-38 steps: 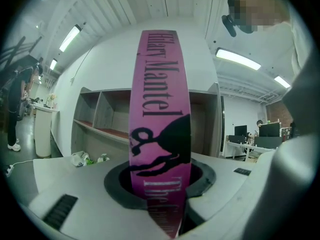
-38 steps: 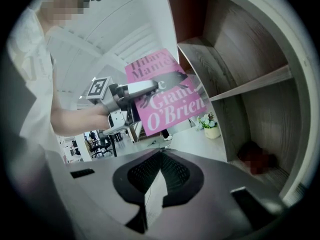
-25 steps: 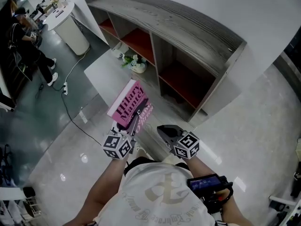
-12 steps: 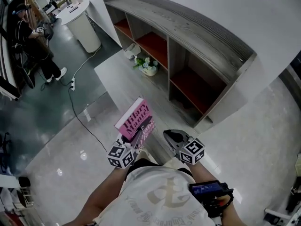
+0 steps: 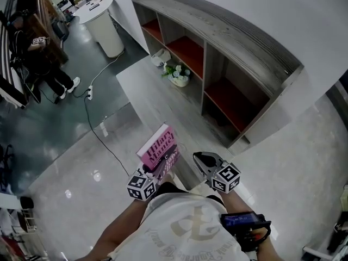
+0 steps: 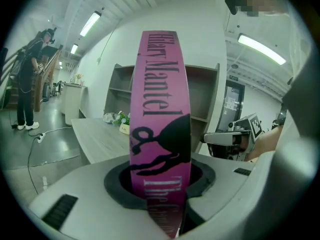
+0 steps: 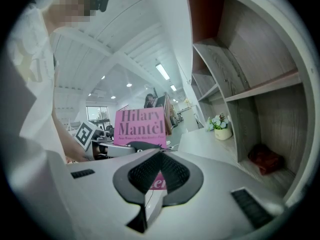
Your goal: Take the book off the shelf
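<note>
A pink book (image 5: 159, 150) with "Hilary Mantel" on its cover stands upright in my left gripper (image 5: 156, 165), well away from the grey shelf unit (image 5: 239, 48). In the left gripper view the book's spine (image 6: 159, 109) fills the middle, and the jaws of the left gripper (image 6: 159, 186) are shut on its lower end. My right gripper (image 5: 202, 160) hangs beside the book, to its right, holding nothing. In the right gripper view the black pads of the right gripper (image 7: 157, 176) meet, and the book's cover (image 7: 140, 126) shows behind them.
The shelf's compartments have red floors; a dark red thing (image 7: 265, 159) lies in a low one. A low grey table (image 5: 155, 91) in front of the shelf carries a flower pot (image 5: 179, 76). A cable (image 5: 103, 140) runs over the glossy floor. A person (image 5: 46, 58) and a round white table (image 5: 100, 18) are far left.
The shelf and low table have slid up and right in the head view. The book and both grippers have come closer to the body; the grip on the book is unchanged.
</note>
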Motion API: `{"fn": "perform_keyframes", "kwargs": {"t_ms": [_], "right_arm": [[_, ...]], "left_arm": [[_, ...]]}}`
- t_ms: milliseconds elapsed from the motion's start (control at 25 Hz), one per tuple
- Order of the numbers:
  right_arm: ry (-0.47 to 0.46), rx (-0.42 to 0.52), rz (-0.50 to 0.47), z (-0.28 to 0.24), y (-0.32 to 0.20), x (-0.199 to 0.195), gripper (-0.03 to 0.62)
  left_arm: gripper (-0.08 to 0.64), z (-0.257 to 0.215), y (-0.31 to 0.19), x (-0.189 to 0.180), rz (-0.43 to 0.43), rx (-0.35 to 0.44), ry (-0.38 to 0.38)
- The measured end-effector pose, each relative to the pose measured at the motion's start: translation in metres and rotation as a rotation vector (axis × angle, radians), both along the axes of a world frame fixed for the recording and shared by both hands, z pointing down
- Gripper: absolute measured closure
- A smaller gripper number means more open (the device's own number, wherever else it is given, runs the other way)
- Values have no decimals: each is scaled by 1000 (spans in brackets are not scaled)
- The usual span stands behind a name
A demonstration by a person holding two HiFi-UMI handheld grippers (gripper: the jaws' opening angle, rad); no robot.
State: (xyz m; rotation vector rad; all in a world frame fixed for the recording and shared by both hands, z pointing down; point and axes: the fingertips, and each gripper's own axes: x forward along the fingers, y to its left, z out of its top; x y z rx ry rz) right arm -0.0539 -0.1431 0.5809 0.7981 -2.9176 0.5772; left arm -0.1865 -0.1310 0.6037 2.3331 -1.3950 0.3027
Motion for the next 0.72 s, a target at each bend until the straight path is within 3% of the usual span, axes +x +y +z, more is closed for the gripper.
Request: {"fn": "perform_keyframes", "kwargs": {"t_ms": [720], "right_arm": [[-1, -9, -19, 1, 14, -8, 589]], "left_arm": [[402, 7, 23, 0, 11, -28, 6]]}}
